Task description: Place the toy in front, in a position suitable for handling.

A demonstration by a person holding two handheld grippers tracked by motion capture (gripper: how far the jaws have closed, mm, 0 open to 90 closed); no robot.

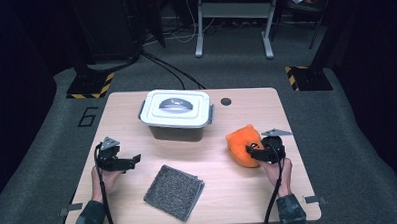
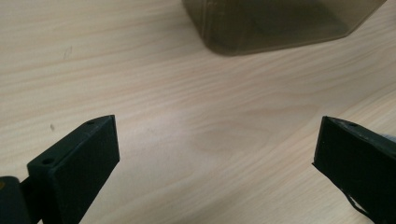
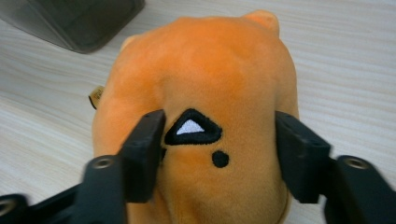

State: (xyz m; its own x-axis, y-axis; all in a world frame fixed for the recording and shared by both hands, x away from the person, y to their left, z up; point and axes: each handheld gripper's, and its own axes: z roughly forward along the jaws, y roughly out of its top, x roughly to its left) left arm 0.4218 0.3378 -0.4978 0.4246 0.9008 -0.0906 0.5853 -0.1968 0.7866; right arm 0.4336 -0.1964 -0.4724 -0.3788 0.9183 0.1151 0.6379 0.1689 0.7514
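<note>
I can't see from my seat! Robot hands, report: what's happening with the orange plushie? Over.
Right gripper clamped on the orange plush toy. Left gripper open over bare table. Lidded box shut; grey cloth lying apart.

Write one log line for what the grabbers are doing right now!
right gripper: shut on orange plush toy | left gripper: open, above table | lidded box: untouched

Lidded box [image 1: 175,113], grey cloth [image 1: 174,191]
</note>
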